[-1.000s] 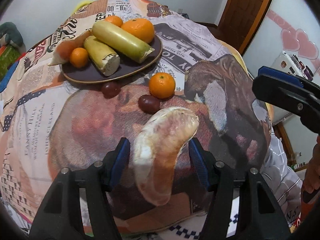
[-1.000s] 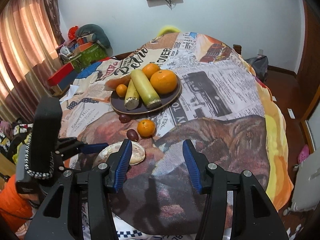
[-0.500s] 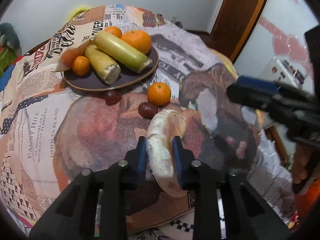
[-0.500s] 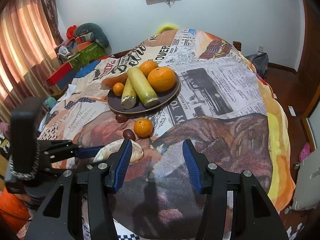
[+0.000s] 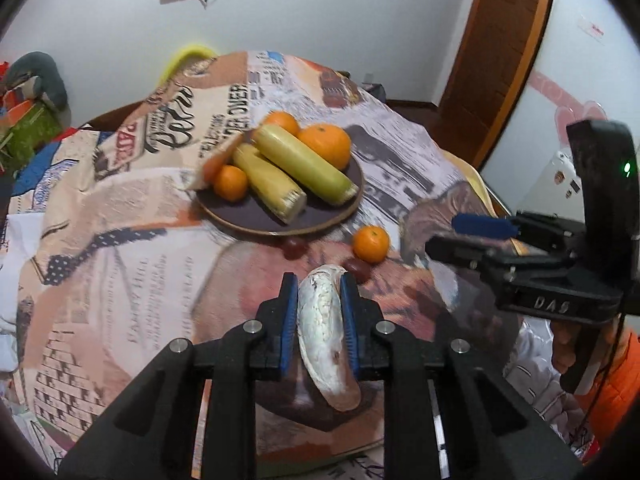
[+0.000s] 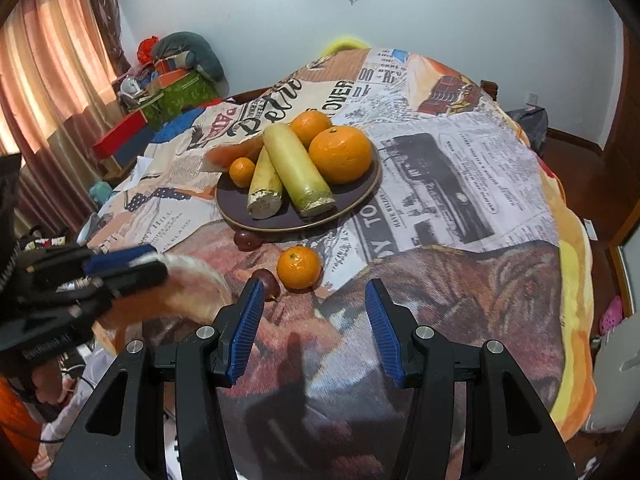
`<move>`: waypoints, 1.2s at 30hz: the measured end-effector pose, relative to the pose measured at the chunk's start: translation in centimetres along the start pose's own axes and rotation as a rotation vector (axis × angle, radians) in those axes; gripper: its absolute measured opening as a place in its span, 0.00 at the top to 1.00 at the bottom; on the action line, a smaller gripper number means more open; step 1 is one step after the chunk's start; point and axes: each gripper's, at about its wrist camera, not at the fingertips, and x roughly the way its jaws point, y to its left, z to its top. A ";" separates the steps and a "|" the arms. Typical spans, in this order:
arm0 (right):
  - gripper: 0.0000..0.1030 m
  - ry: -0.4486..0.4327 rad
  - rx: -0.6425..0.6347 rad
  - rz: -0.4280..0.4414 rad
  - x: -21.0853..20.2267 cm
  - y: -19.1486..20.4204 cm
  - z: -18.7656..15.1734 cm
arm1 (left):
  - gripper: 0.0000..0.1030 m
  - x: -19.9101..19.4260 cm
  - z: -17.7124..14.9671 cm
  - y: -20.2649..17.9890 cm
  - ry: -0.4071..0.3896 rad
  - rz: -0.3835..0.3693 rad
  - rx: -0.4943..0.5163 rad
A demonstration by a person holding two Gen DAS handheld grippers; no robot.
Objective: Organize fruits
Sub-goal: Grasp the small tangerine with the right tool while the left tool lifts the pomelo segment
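Note:
My left gripper (image 5: pixel 318 280) is shut on a pale curved pomelo wedge (image 5: pixel 325 340) and holds it above the cloth; it also shows in the right wrist view (image 6: pixel 192 286). A dark plate (image 5: pixel 256 216) beyond holds two yellow-green stalks (image 5: pixel 304 164), oranges (image 5: pixel 326 145) and a carrot (image 5: pixel 216 162). A small orange (image 5: pixel 371 243) and two dark red fruits (image 5: pixel 294 246) lie on the cloth in front of the plate. My right gripper (image 6: pixel 314 292) is open and empty, just short of the small orange (image 6: pixel 299 267).
The table is covered by a newspaper-print cloth (image 6: pixel 460 184) that drops off at the right edge. A door (image 5: pixel 500 52) stands at the back right. Boxes and cushions (image 6: pixel 176 76) are piled by the curtain at the left.
My left gripper has closed on the pomelo wedge and lifted it, turning it edge-on. The right gripper has come a little closer to the small orange and stays open.

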 end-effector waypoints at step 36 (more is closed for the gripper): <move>0.69 0.013 0.049 0.050 4.7 -1.6 3.6 | 0.80 2.3 8.2 3.3 -0.131 0.008 -0.034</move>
